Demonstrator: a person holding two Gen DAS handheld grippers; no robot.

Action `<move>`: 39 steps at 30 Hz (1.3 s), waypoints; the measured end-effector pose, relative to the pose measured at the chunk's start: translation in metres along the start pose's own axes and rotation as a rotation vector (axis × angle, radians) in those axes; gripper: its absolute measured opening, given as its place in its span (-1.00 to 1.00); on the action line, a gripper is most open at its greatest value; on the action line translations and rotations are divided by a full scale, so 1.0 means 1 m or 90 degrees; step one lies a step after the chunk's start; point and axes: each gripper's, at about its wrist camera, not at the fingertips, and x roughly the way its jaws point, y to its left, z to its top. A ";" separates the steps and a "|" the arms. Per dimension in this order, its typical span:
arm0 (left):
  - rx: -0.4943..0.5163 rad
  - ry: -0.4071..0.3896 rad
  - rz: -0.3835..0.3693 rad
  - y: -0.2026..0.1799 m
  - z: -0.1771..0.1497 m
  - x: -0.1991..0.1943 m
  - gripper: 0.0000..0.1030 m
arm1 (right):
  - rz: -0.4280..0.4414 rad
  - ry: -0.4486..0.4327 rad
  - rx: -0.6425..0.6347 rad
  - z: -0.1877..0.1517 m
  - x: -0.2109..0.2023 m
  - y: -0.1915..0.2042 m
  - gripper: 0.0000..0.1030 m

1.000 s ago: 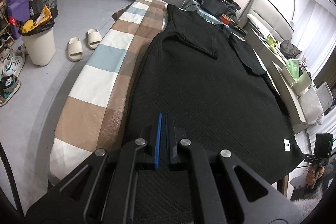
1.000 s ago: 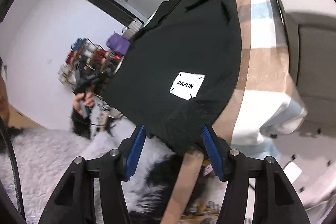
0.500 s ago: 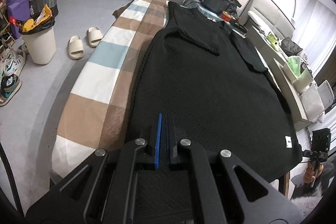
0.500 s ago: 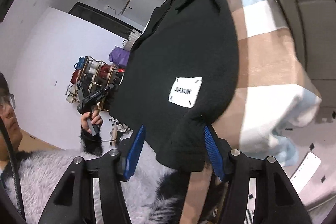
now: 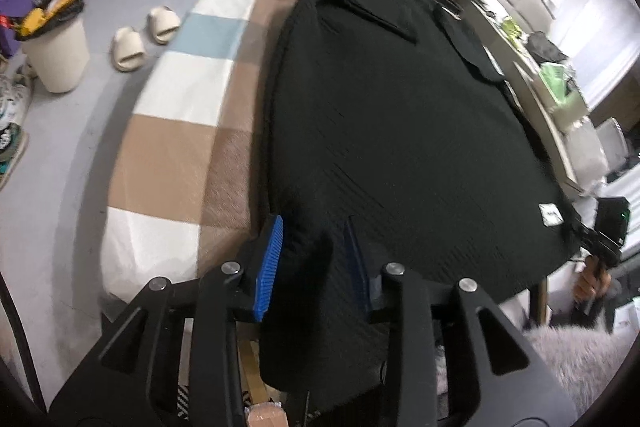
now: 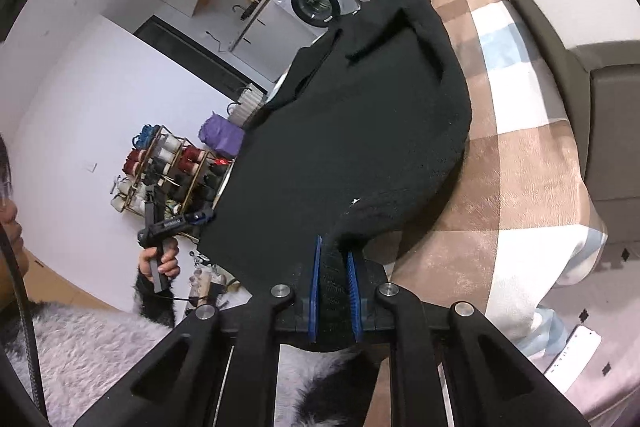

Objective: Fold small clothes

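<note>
A black knitted sweater [image 5: 392, 131] lies spread flat along a surface covered by a brown, white and pale-blue checked cloth [image 5: 180, 131], filling the centre of the left wrist view, with its hem hanging over the near edge at the bottom of the frame. The left claw [image 5: 314, 259], at lower centre, has just been opening; its blue pads [image 5: 269, 263] stand apart with a fold of the hem between them, not pressed. In the right wrist view the right claw [image 6: 333, 291], at lower centre, has just been closing and is clenched on a bunched corner of the sweater's hem. A white label [image 5: 550, 215] shows at the sweater's lower right. Cream slippers [image 5: 144, 37] sit on the floor at upper left.
</note>
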 end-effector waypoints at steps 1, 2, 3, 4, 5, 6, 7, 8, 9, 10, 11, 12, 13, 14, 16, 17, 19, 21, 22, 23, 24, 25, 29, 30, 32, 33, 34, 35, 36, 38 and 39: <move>0.004 0.006 -0.002 0.001 -0.001 -0.001 -0.45 | 0.001 -0.001 0.002 0.002 0.003 0.001 -0.76; 0.005 0.007 -0.002 0.001 0.000 -0.002 -0.45 | 0.001 -0.002 0.001 0.003 0.001 -0.001 -0.76; 0.006 0.008 0.003 0.003 0.000 -0.005 -0.45 | -0.001 -0.004 0.000 0.003 0.001 -0.001 -0.76; 0.006 0.007 0.013 0.004 0.000 -0.008 -0.44 | -0.001 -0.002 0.001 0.004 0.002 0.000 -0.76; 0.004 0.007 0.021 0.005 0.000 -0.010 -0.44 | -0.001 0.001 0.001 0.003 0.002 -0.002 -0.76; 0.001 0.011 0.030 0.009 0.000 -0.012 -0.42 | -0.004 0.002 -0.001 0.003 0.003 -0.002 -0.75; -0.003 0.016 0.032 0.010 -0.001 -0.012 -0.37 | -0.004 0.005 -0.002 0.004 0.003 -0.005 -0.76; -0.007 0.029 0.031 0.013 -0.001 -0.011 -0.33 | -0.004 0.008 -0.002 0.004 0.004 -0.005 -0.76; -0.008 0.045 0.026 0.014 -0.003 -0.009 -0.33 | -0.005 0.009 -0.002 0.004 0.006 -0.006 -0.76; -0.005 0.055 0.020 0.013 -0.004 -0.007 -0.31 | -0.005 0.010 -0.002 0.004 0.007 -0.008 -0.76; 0.001 0.050 0.021 0.012 -0.004 -0.007 -0.29 | -0.004 0.012 -0.001 0.004 0.009 -0.008 -0.75; 0.006 0.054 0.014 0.010 -0.004 -0.006 -0.27 | -0.004 0.013 0.000 0.004 0.010 -0.008 -0.75; 0.009 0.055 0.012 0.010 -0.004 -0.005 -0.25 | -0.004 0.014 0.001 0.005 0.011 -0.009 -0.75; 0.010 0.053 0.011 0.008 -0.004 -0.004 -0.25 | -0.003 0.014 0.000 0.005 0.011 -0.009 -0.75; 0.012 0.046 0.010 0.006 -0.004 -0.003 -0.25 | -0.002 0.016 0.003 0.005 0.012 -0.011 -0.75; 0.013 0.038 0.010 0.004 -0.004 -0.001 -0.25 | -0.004 0.018 0.005 0.005 0.013 -0.011 -0.74; 0.023 0.027 0.017 -0.002 -0.003 0.002 -0.25 | -0.008 0.023 0.011 0.006 0.014 -0.013 -0.72; 0.039 0.026 0.015 -0.010 -0.004 0.005 -0.29 | -0.018 0.030 0.021 0.006 0.017 -0.016 -0.61; 0.041 0.028 0.011 -0.011 -0.006 0.005 -0.33 | -0.022 0.033 0.029 0.006 0.017 -0.017 -0.52; 0.046 0.025 0.012 -0.014 -0.006 0.006 -0.33 | -0.022 0.037 0.040 0.006 0.018 -0.018 -0.31; 0.052 0.026 0.011 -0.016 -0.007 0.007 -0.33 | -0.019 0.038 0.049 0.006 0.019 -0.020 -0.25; 0.052 0.028 0.006 -0.018 -0.007 0.008 -0.33 | -0.016 0.036 0.052 0.006 0.019 -0.019 -0.25; 0.047 0.027 -0.018 -0.023 -0.006 0.012 -0.34 | -0.019 0.033 0.054 0.008 0.022 -0.016 -0.25; 0.045 0.025 -0.021 -0.025 -0.006 0.012 -0.34 | -0.028 0.031 0.056 0.009 0.024 -0.016 -0.25; 0.033 0.021 -0.018 -0.025 -0.005 0.014 -0.56 | -0.032 0.030 0.058 0.009 0.025 -0.018 -0.27; 0.027 0.020 -0.012 -0.025 -0.003 0.015 -0.64 | -0.042 0.027 0.058 0.009 0.025 -0.017 -0.37; 0.015 0.021 -0.010 -0.024 -0.002 0.016 -0.83 | -0.056 0.027 0.056 0.009 0.026 -0.016 -0.47; 0.005 0.017 -0.014 -0.022 -0.001 0.018 -0.86 | -0.072 0.026 0.050 0.009 0.026 -0.015 -0.62; 0.002 0.010 -0.022 -0.022 -0.002 0.017 -0.87 | -0.079 0.021 0.040 0.008 0.026 -0.013 -0.71; -0.001 0.000 -0.051 -0.024 0.000 0.016 -0.88 | -0.079 0.001 0.014 0.005 0.023 -0.006 -0.79; -0.005 -0.007 -0.069 -0.025 0.002 0.015 -0.89 | -0.073 -0.016 -0.009 0.005 0.020 0.001 -0.82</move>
